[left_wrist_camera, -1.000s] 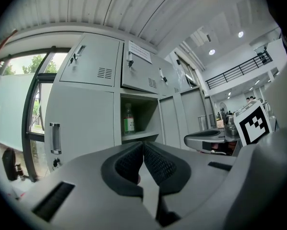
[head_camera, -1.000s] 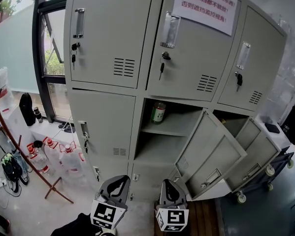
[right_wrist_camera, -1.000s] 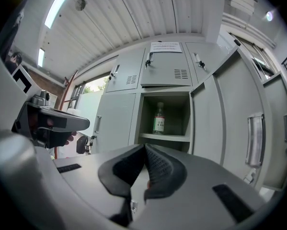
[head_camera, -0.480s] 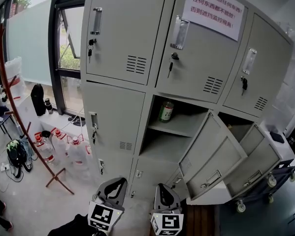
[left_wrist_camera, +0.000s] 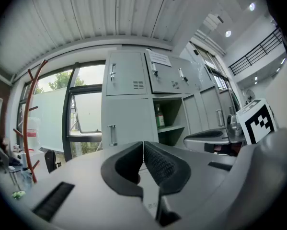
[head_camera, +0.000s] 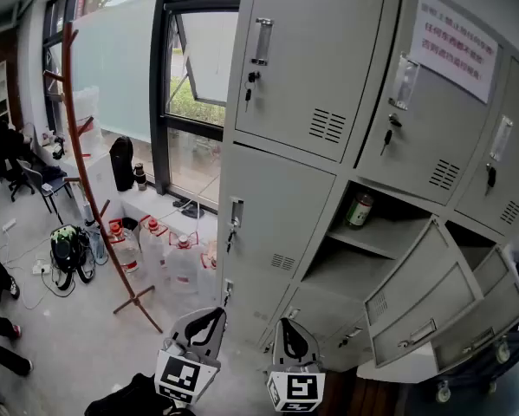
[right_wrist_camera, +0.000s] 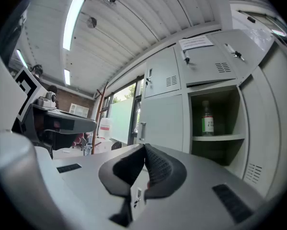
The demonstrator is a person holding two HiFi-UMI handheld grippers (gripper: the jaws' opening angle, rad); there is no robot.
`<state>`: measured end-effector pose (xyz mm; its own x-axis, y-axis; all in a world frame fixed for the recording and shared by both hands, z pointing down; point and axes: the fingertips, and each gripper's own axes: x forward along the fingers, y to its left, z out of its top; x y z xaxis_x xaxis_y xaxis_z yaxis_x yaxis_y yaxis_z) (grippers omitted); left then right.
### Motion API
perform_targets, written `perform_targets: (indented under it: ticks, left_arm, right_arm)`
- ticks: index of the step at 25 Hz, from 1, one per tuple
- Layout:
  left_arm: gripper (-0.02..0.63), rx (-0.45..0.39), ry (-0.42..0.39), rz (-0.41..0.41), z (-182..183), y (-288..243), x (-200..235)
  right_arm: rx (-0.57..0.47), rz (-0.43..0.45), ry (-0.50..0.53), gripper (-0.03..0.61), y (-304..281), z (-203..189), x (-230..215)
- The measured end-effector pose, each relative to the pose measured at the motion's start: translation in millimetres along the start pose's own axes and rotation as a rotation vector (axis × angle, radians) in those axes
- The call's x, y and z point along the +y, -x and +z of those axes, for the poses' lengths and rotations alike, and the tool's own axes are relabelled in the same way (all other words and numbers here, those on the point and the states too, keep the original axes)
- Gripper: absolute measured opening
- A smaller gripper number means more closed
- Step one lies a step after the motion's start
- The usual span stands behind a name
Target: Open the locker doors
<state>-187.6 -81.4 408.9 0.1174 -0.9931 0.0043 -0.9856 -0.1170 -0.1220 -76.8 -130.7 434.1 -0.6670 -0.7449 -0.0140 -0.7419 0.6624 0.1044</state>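
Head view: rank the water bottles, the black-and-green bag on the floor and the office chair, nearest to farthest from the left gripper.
From the left gripper:
1. Water bottles: on the floor, just ahead and to its left.
2. Black-and-green bag: farther left on the floor.
3. Office chair: far left, deepest in the room.

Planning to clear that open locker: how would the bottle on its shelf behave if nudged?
The bottle stands upright, tall and narrow, so it probably tips easily. Its round body would likely roll once down.
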Motion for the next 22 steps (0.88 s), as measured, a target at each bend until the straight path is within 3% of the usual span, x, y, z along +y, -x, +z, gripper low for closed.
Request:
perform_targets:
  ticks: [10, 22]
  left_arm:
    - [0.026, 0.030, 0.013, 0.044, -19.5, -4.7, 120.8]
    - [0.026, 0.020, 0.030, -0.039, -37.6, -70.7, 225.2]
  right_arm:
    - [-0.014, 0.050, 0.002, 0.015, -102.9, 10.2, 75.7]
    - [0.007, -0.045, 0.026, 0.015, -220.8, 9.1, 90.5]
